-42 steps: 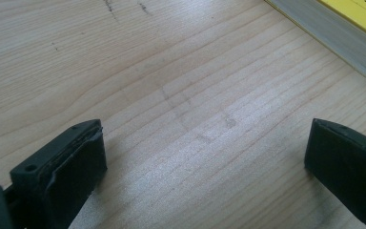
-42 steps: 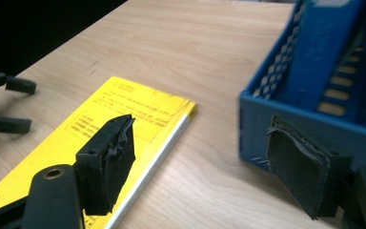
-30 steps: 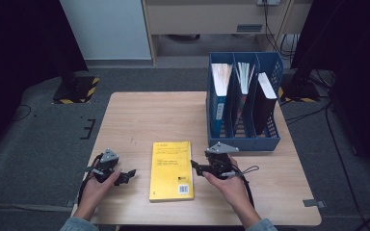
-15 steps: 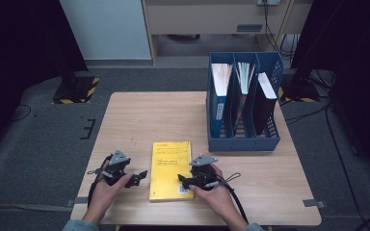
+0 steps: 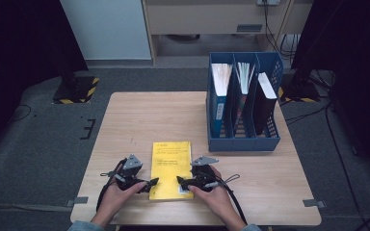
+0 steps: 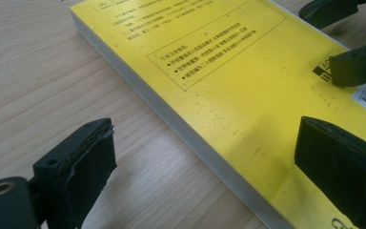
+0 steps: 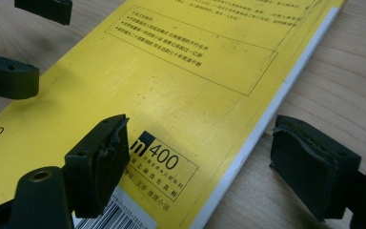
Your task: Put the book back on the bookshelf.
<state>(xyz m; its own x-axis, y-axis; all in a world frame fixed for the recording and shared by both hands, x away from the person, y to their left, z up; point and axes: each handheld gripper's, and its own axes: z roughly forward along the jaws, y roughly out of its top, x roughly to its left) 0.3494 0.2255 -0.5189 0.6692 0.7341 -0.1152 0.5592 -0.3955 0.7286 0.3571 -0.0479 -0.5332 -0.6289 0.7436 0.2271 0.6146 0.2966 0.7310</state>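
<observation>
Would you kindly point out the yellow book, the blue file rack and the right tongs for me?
yellow book (image 5: 170, 163): high view, middle of its cover.
blue file rack (image 5: 243, 143): high view, its front wall.
right tongs (image 5: 180, 181): high view, midway between the tips, over the book's right edge.

Glossy yellow paper book (image 5: 171, 168), matt wood-grain table (image 5: 139, 120)

A grey carpeted floor (image 5: 38, 144) is seen around the wooden table (image 5: 139, 115), with a pale cabinet (image 5: 106, 29) behind it.
</observation>
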